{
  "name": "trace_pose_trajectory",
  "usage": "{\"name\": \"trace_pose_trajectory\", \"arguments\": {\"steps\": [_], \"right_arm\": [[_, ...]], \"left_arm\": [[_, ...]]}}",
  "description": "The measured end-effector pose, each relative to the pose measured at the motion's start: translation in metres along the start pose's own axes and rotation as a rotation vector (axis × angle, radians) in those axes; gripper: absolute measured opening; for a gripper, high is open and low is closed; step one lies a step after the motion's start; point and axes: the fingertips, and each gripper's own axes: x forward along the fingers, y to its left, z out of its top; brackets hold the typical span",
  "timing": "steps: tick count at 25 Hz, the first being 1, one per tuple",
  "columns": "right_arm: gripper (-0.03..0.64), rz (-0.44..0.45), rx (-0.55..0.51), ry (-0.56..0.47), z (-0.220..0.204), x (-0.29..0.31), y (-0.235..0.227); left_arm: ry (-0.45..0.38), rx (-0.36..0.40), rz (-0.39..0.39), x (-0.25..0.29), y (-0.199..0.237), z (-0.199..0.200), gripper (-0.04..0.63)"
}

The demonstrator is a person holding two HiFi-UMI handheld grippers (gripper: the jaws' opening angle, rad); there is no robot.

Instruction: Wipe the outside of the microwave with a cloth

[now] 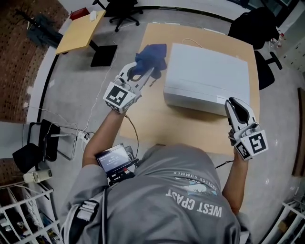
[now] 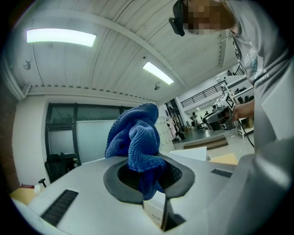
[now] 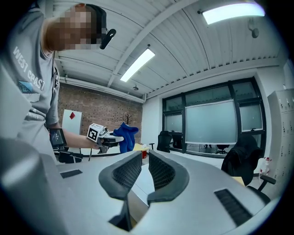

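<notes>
Up at the left gripper (image 2: 147,173), jaws pinch the cloth (image 2: 134,137).

- We saw a deep blue cloth (image 1: 151,57), its weave fine and knitted-looking.
- The microwave (image 1: 207,76) was plain white, without any pattern.
- The table (image 1: 157,121) was a pale, light-brown wood.
- The left gripper (image 1: 153,72) and the right gripper (image 1: 232,102) were both light grey-white, and each carried a cube patterned in black and white squares.
- The right gripper's pads (image 3: 121,173) were dark grey with a fine mesh pattern.
- The person's shirt (image 1: 181,190) was grey with white lettering.
- The floor (image 1: 81,90) was a mottled grey.
- The brick wall (image 1: 19,62) was reddish-brown.
- We noted a yellowish-tan second table (image 1: 78,31) and a black chair (image 1: 121,12).
</notes>
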Motion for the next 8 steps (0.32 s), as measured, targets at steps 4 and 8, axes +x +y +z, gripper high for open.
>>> {"name": "trace_pose_trajectory", "arguments": {"steps": [4, 8], "right_arm": [[0.058, 0.018, 0.001, -0.019, -0.002, -0.033, -0.001], [0.058, 0.048, 0.003, -0.018, -0.004, -0.073, 0.004]], "left_arm": [[-0.002, 0.021, 0.028, -0.005, -0.027, 0.019, 0.069], [0.007, 0.015, 0.051, -0.013, -0.068, 0.031, 0.069]]}}
